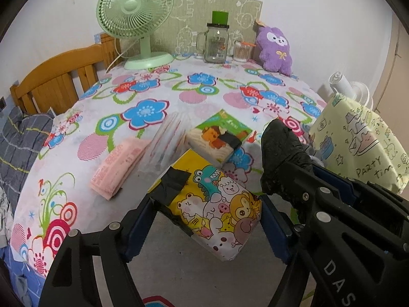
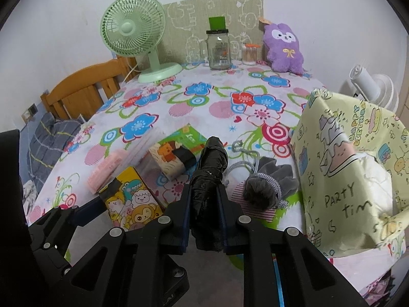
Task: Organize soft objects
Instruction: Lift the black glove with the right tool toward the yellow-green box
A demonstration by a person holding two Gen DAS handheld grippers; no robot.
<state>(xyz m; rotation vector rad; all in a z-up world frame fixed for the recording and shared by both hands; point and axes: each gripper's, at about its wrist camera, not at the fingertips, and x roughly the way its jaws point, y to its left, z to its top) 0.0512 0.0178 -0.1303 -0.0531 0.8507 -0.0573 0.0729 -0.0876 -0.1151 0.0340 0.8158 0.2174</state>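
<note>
My left gripper (image 1: pixel 208 220) is shut on a yellow cartoon tissue pack (image 1: pixel 217 202), held just above the table; it also shows in the right wrist view (image 2: pixel 133 199). My right gripper (image 2: pixel 205 204) is shut on a black wrapped roll (image 2: pixel 208 179), which also shows in the left wrist view (image 1: pixel 281 158). A green tissue pack (image 1: pixel 219 135) lies beyond, next to a clear packet (image 1: pixel 167 138) and a pink packet (image 1: pixel 120 166). A grey drawstring pouch (image 2: pixel 265 184) lies to the right of the roll. A yellow-paper-wrapped box (image 2: pixel 347 179) stands open at the right.
On the floral tablecloth (image 1: pixel 143 110), at the back, stand a green fan (image 1: pixel 138 18), a glass jar mug (image 1: pixel 216 43), a cotton swab jar (image 1: pixel 241 51) and a purple plush (image 1: pixel 276 48). A wooden headboard (image 1: pixel 58 81) is left; a white fan (image 2: pixel 375 87) right.
</note>
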